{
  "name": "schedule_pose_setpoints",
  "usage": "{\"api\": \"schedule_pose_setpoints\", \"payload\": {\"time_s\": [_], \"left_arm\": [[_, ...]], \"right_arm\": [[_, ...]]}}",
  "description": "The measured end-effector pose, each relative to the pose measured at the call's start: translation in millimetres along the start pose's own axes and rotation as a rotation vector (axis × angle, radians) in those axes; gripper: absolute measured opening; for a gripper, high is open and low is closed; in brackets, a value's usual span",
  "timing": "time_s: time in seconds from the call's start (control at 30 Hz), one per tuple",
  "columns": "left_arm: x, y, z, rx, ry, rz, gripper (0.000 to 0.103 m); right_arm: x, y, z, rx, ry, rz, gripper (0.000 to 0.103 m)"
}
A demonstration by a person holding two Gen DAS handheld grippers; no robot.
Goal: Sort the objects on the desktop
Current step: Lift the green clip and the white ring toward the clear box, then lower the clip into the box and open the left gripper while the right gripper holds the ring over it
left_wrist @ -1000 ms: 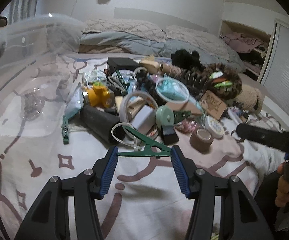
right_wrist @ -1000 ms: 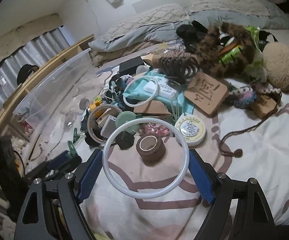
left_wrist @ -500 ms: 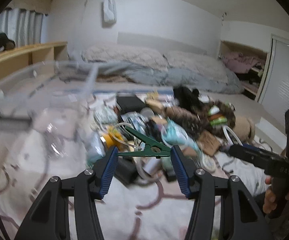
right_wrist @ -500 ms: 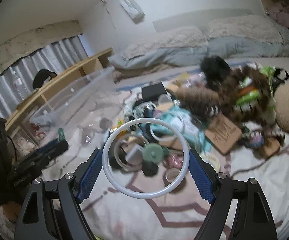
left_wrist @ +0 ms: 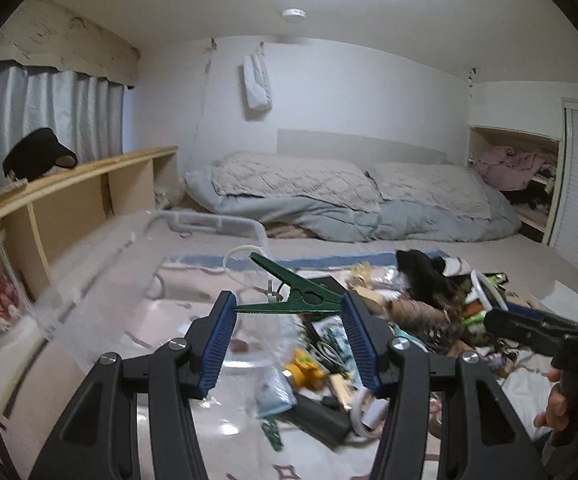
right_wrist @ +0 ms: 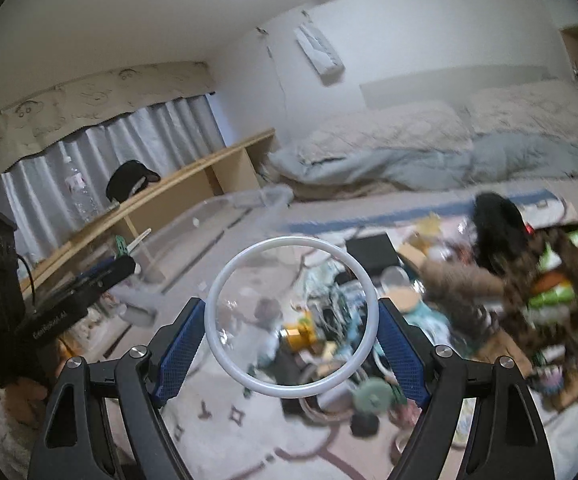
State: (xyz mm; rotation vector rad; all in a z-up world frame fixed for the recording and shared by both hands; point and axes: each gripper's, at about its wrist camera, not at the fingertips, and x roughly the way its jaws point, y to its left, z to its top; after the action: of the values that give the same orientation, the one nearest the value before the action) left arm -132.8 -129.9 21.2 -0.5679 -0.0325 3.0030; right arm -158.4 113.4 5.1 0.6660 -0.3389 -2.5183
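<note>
One green clip (left_wrist: pixel 305 298); one white ring (right_wrist: pixel 291 323); one clear bin (left_wrist: pixel 137 264); two pillows (left_wrist: pixel 289 180)

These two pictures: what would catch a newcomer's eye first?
Probably what each tool grips up front: the left gripper pinches a green clothes peg and the right gripper spans a white ring. Below them a jumbled pile of small objects covers the patterned cloth, beside a clear plastic bin.

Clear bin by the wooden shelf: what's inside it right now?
Through the clear bin walls only the patterned sheet and glare show. The view is blurred, the left claw and its green clip cover part, so small items can't be ruled out.
</note>
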Motion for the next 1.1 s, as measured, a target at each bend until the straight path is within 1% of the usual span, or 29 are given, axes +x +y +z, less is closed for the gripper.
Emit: {"api": "schedule_pose_setpoints", "payload": {"time_s": [0.17, 0.27, 0.5, 0.7, 0.8, 0.87, 1.0, 1.1], "left_arm": [[4.8, 22.9, 11.4, -0.002, -0.014, 0.041, 0.054], [11.1, 40.7, 15.6, -0.02, -0.001, 0.06, 0.054], [37.0, 93.1, 18.0, -0.112, 0.075, 0.121, 0.054], [52.5, 117.8, 18.3, -0.139, 0.126, 0.156, 0.054], [61.0, 129.2, 17.5, -0.15, 0.165, 0.167, 0.054], [67.1, 132.6, 16.9, -0.139, 0.191, 0.171, 0.054], [72.6, 139.3, 15.5, -0.158, 0.248, 0.136, 0.054], [72.6, 140.9, 14.1, -0.145, 0.269, 0.14, 0.054]], "right_arm": [[15.9, 20.0, 21.1, -0.012, -0.01, 0.037, 0.084], [28.5, 33.0, 32.1, -0.027, -0.005, 0.057, 0.084], [62.6, 63.2, 52.1, -0.056, 0.036, 0.108, 0.084], [86.6, 87.8, 61.7, -0.09, 0.073, 0.122, 0.084], [96.4, 99.9, 63.1, -0.12, 0.09, 0.125, 0.084], [104.5, 107.3, 63.5, -0.139, 0.109, 0.127, 0.084], [125.9, 120.4, 61.8, -0.16, 0.169, 0.14, 0.084], [144.6, 123.9, 58.1, -0.14, 0.223, 0.152, 0.084]]}}
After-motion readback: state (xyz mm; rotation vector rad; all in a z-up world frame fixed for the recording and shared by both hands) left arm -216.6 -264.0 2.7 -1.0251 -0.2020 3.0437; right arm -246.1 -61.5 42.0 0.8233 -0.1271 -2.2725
